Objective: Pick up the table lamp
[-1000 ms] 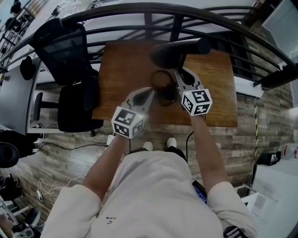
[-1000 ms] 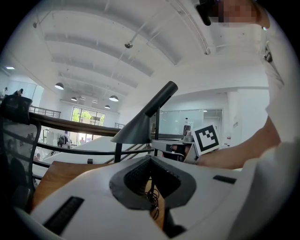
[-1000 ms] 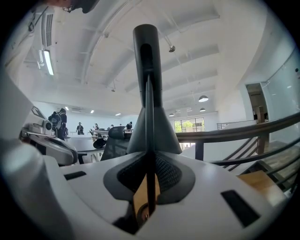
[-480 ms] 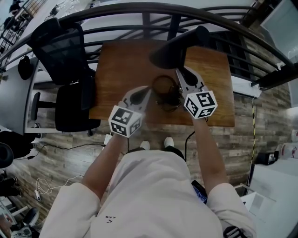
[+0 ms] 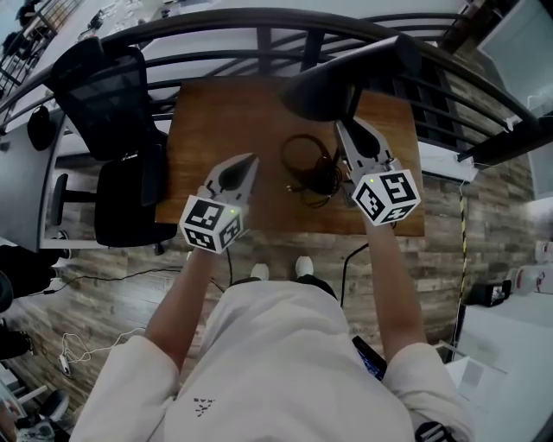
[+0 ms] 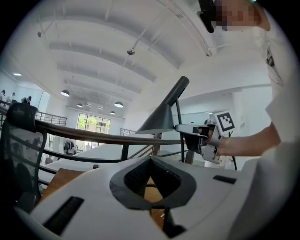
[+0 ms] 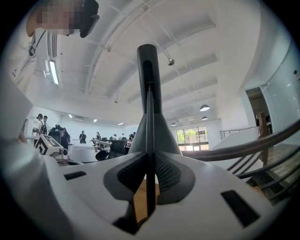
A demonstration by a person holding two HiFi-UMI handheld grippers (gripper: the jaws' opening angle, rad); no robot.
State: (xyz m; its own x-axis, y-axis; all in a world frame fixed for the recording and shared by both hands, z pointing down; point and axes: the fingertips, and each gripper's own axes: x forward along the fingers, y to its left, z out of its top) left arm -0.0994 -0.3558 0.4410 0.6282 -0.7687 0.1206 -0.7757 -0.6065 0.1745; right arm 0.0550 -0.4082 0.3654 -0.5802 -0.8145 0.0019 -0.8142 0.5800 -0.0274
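The table lamp is black, with a cone shade (image 5: 341, 82) on a thin stem (image 7: 148, 93). It hangs tilted above the wooden table (image 5: 216, 129). My right gripper (image 5: 347, 129) is shut on the stem just below the shade, and the stem stands upright between its pads (image 7: 161, 173). The left gripper view shows the shade (image 6: 159, 123) with the right gripper (image 6: 187, 133) clamped on the stem. My left gripper (image 5: 249, 160) holds nothing and is shut, off to the lamp's left. A dark ring and tangled cord (image 5: 307, 168) show under the lamp.
A black office chair (image 5: 112, 95) stands left of the table. A curved dark railing (image 5: 216, 22) runs behind the table's far edge. The floor is wood plank, with cables on it at the left. Several people stand far off in the hall.
The right gripper has risen with the lamp, whose shade now looks larger and nearer. The left gripper has drifted left, away from the ring and cord.
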